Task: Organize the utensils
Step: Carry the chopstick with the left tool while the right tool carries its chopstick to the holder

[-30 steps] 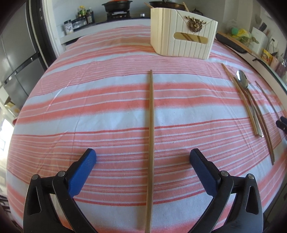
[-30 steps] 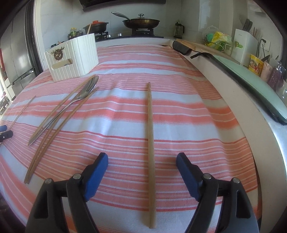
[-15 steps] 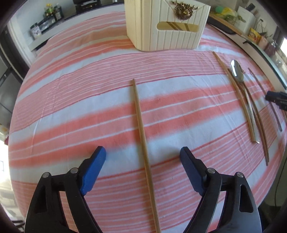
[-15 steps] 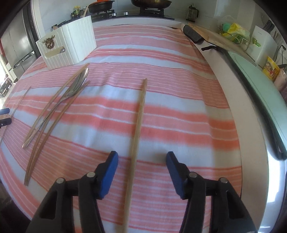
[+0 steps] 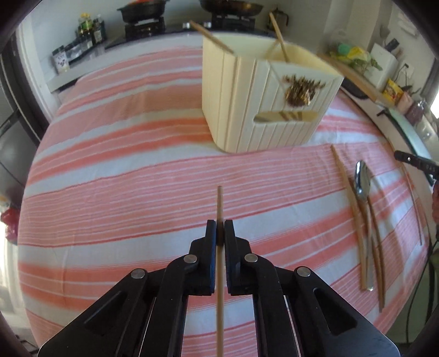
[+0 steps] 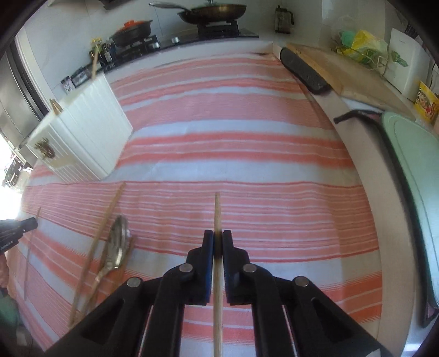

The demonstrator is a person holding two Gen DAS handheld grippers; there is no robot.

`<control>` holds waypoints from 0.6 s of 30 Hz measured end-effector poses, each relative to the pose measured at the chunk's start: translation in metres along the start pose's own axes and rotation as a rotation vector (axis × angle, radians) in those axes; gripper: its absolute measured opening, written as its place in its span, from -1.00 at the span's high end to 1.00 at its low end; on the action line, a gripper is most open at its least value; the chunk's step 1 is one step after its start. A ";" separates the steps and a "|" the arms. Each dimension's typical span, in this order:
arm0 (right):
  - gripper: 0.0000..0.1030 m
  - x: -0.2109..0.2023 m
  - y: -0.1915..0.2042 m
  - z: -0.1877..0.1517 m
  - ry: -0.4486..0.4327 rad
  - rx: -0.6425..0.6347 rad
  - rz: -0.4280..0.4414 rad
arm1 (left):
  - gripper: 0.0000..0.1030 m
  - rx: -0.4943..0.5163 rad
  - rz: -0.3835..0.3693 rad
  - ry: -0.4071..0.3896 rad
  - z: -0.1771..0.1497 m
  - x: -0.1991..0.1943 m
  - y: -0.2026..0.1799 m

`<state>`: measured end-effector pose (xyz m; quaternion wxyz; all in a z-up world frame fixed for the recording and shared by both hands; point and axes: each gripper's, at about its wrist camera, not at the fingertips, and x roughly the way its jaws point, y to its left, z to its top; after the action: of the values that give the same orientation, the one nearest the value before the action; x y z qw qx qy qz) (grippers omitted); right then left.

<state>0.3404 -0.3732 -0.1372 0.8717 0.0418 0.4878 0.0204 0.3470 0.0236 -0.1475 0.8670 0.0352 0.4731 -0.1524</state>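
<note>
My left gripper has its jaws closing tight on a wooden chopstick, pads pressing on it, and the stick points ahead over the striped cloth. In the same way my right gripper is closing on a second chopstick, gripped between its pads. The cream utensil holder stands ahead with a few chopsticks sticking out of it. Between the two grippers a metal spoon lies on the cloth beside loose chopsticks.
A pink-and-white striped cloth covers the table. A thin stick lies by the left gripper's tip. Pans sit on a stove at the back. A cutting board and a green tray line the right counter.
Both grippers went from open around their chopsticks to shut on them. Both have moved forward toward the holder and risen, carrying the sticks.
</note>
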 end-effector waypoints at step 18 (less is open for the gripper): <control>0.87 -0.174 0.058 -0.018 -0.274 -0.070 0.160 | 0.93 0.043 -0.101 -0.375 -0.008 -0.157 -0.023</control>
<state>0.2349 -0.3277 0.0062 0.9265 0.0525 0.3587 0.1008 0.2539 0.0396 -0.0197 0.9303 0.0007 0.3010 -0.2097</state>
